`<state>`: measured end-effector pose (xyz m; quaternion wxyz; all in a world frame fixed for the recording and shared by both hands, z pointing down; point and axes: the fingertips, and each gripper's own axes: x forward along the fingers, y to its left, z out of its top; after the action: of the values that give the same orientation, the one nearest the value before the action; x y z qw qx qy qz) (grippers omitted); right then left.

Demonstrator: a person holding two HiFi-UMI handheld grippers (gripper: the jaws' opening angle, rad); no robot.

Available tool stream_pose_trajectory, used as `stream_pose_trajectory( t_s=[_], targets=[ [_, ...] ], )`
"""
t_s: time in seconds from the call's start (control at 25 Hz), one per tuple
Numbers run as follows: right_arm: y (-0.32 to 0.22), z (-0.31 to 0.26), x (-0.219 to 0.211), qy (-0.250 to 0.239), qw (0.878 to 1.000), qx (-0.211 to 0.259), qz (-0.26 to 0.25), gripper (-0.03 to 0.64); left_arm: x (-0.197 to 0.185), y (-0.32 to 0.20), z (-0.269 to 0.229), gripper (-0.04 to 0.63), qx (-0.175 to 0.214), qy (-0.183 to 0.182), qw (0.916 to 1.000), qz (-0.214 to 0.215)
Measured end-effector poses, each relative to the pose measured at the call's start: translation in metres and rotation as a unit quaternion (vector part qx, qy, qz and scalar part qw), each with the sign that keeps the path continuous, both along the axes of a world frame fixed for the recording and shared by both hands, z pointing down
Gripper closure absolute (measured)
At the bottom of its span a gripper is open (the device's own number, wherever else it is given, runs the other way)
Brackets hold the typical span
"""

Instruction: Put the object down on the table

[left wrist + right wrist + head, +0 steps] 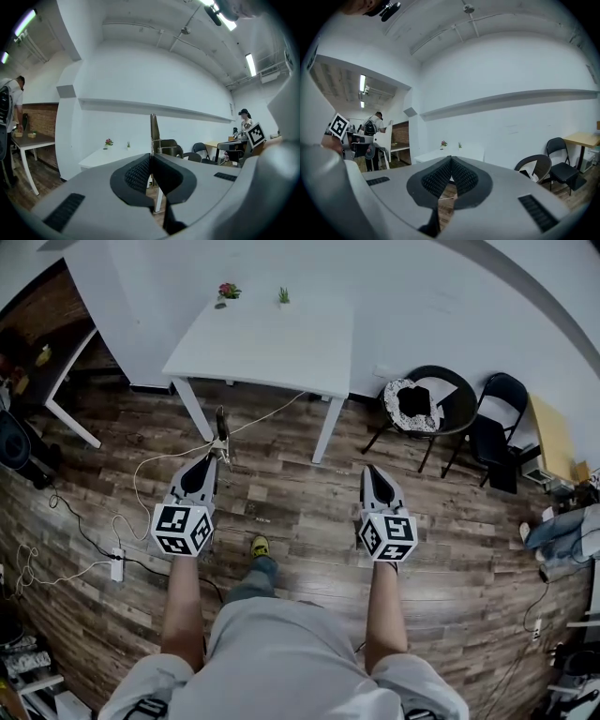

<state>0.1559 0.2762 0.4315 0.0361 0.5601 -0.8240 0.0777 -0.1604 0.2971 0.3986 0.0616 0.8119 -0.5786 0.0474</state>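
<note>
**Left gripper clenched on a thin tool, table well ahead**

We see the left gripper (214,457) held out in front of the person, above the wood floor (309,521). Its jaws are pressed together on a thin tool (221,427). The tool sticks out past the jaw tips, away from the person and toward the table (272,348). In the left gripper view the tool (154,129) rises upright from the line where the two pads meet, like a narrow dark blade. A small metal part, perhaps a spring, sits on its right side just above the jaws. What kind of tool it is, we cannot tell.

The white table is well apart from the tool, farther ahead and a little to the right. The tool hangs in the air over the floor and touches nothing but the gripper. Two small pots (228,291) stand at the far edge of the table.

The right gripper (368,470) is held beside the left one, well apart from it. In its own view the right gripper (450,161) has its jaws closed together with nothing between them.

A white cable (141,474) lies on the floor under the left gripper, and a chair (427,404) stands to the right of the table.
</note>
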Motion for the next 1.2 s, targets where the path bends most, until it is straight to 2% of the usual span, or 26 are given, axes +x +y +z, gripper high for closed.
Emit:
stream_pose_trajectory(
  t_s=[0.48, 0.72, 1.2],
  targets=[
    [-0.125, -0.005, -0.061, 0.008, 1.000, -0.004, 0.030, 0.609, -0.059, -0.138, 0.008, 0.572, -0.011, 0.018, 0.9993, 0.029],
    [-0.174, -0.008, -0.080, 0.015, 0.999, -0.004, 0.045, 0.609, -0.077, -0.199, 0.010, 0.572, -0.013, 0.030, 0.9985, 0.044],
    [-0.232, -0.007, -0.094, 0.007, 0.998, 0.002, 0.058, 0.609, -0.093, -0.252, 0.019, 0.572, -0.018, 0.038, 0.9977, 0.053]
  ],
)
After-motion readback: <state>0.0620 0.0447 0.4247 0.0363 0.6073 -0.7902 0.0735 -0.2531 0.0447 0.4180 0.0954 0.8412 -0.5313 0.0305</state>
